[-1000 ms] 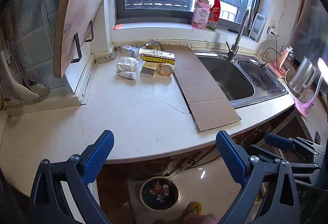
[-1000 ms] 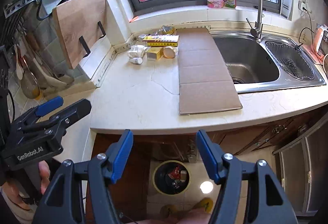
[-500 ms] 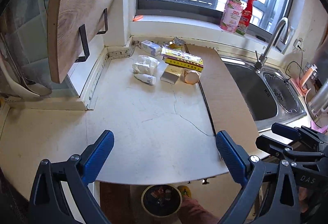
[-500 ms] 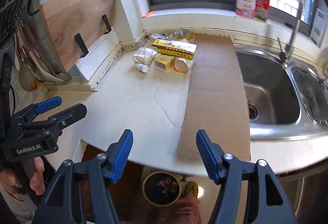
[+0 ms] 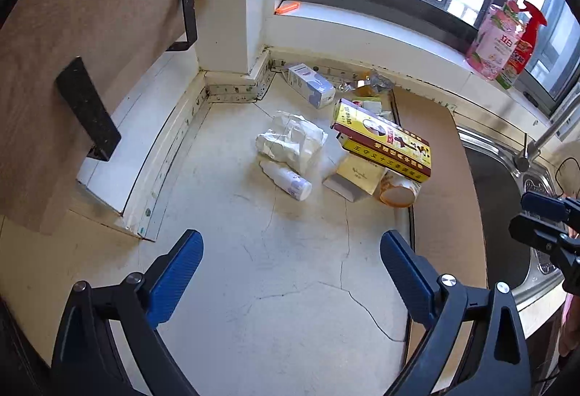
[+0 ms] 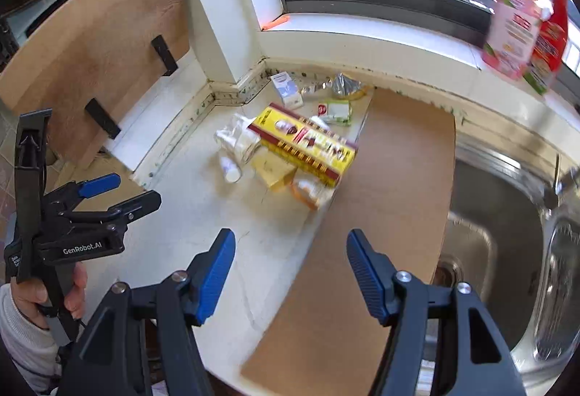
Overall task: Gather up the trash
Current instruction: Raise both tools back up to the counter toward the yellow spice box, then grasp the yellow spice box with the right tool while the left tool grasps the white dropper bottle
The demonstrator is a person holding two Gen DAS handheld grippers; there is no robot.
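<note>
Both my left hand-held gripper (image 5: 290,272) and right hand-held gripper (image 6: 290,272) gape, released. Ahead of them on the table (image 5: 290,305) lies the crumpled tissue (image 5: 290,142): light and soft, I judge; I'd pinch its bunched middle.

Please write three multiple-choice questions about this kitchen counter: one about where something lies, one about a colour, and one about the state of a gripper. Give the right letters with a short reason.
1. Where does the flat cardboard sheet lie?
A. on the windowsill
B. on the counter, beside the sink
C. inside the sink

2. What colour is the long box on top of the pile?
A. yellow with red
B. green
C. plain white

3. How is the left gripper?
A. shut on the small white bottle
B. shut on nothing
C. open, holding nothing

Answers:
1 B: it lies flat along the edge of the sink.
2 A: its top is yellow with red print.
3 C: its fingers stand wide apart above bare counter, short of the small white bottle.
</note>
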